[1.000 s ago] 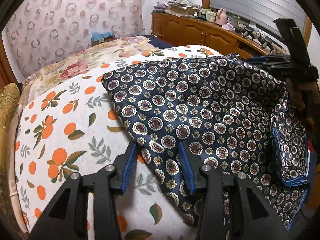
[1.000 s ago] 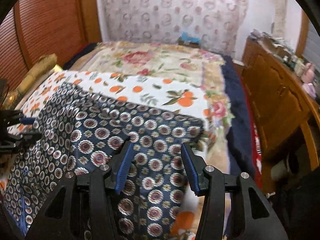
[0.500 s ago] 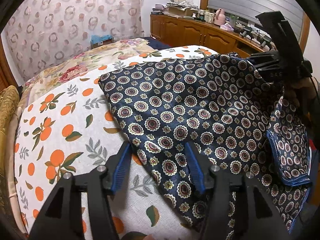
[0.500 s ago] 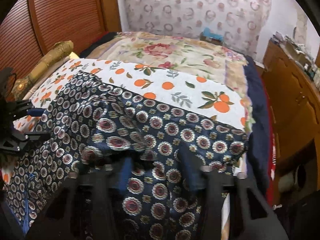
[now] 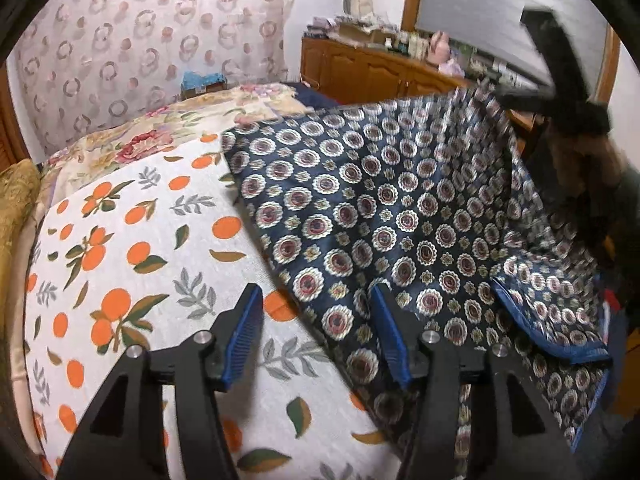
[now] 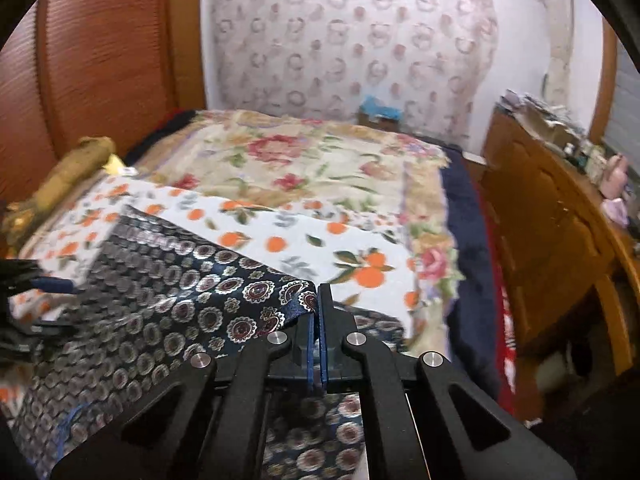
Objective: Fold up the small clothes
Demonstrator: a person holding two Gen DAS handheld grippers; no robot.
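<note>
Since a second ago the right gripper [image 6: 319, 300] has gone from spread jaws above the fabric to jaws clenched flat together on a corner of the navy-blue silky scarf printed with white-and-maroon round medallions [image 6: 208, 304], and that corner now stands lifted off the bed. In the right wrist view the pinched blue hem sits at lower centre, right at the tips of the blue-padded fingers [image 6: 325, 320], and the cloth slopes away from it toward the lower left. The left gripper [image 5: 316, 300], at the bottom of the left wrist view, has widened a little and stands released: its left pad hangs over the white bedsheet printed with oranges and grey-green leaves [image 5: 132, 240], its right pad over the scarf's near edge, neither pad pressing on the cloth. From there the scarf [image 5: 380, 216] rises across the middle and right of that frame to the upper right, where the other tool and the person's hand [image 5: 576, 160] appear blurred. A turned-over flap with a blue border hangs at the lower right. Beyond the sheet lies a cream quilt with pink roses [image 6: 304, 160], and a brown wooden cabinet [image 6: 552, 232] runs along the right.
</note>
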